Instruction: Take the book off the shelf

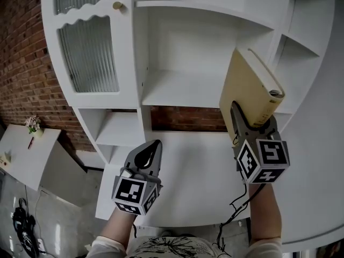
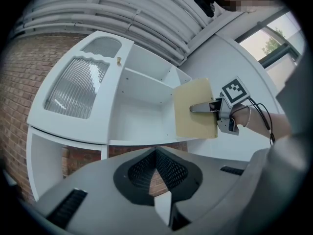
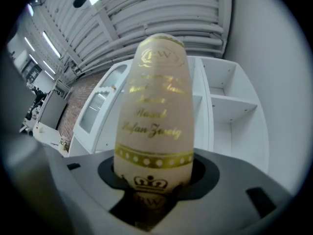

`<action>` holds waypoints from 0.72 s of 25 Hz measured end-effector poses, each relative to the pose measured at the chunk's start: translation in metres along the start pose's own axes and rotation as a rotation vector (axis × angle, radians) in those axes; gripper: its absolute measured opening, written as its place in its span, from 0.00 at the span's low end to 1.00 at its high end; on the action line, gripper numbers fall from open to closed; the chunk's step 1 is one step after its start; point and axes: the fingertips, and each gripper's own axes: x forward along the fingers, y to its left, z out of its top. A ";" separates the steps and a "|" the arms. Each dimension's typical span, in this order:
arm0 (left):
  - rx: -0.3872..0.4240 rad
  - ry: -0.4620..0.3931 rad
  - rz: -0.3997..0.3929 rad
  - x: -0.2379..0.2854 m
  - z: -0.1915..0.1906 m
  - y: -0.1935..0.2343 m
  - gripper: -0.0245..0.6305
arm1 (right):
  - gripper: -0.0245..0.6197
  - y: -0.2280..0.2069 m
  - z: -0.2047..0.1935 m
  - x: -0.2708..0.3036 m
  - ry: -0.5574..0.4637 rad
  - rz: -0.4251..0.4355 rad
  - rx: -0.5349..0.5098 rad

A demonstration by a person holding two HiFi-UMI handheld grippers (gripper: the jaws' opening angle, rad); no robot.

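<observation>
A tan book with gold lettering on its spine is held clear of the white shelf unit, in front of its right-hand side. My right gripper is shut on the book's lower end, one finger lying flat on the cover. From the left gripper view the book stands upright in front of the open compartment, clamped by the right gripper. My left gripper hangs lower and to the left, over the white counter, with its jaws together and nothing between them.
The shelf unit has a door with ribbed glass and a brass knob at the left, and narrow side shelves at the right. A brick wall lies behind. A small white table with flowers stands at far left.
</observation>
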 end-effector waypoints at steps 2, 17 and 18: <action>-0.002 -0.006 0.008 -0.009 0.002 -0.005 0.05 | 0.40 0.008 -0.013 -0.015 0.003 0.008 0.007; -0.010 0.045 0.051 -0.059 -0.025 -0.065 0.05 | 0.40 0.043 -0.142 -0.118 0.155 0.112 0.143; -0.009 0.048 0.051 -0.062 -0.028 -0.069 0.05 | 0.40 0.044 -0.149 -0.124 0.164 0.118 0.151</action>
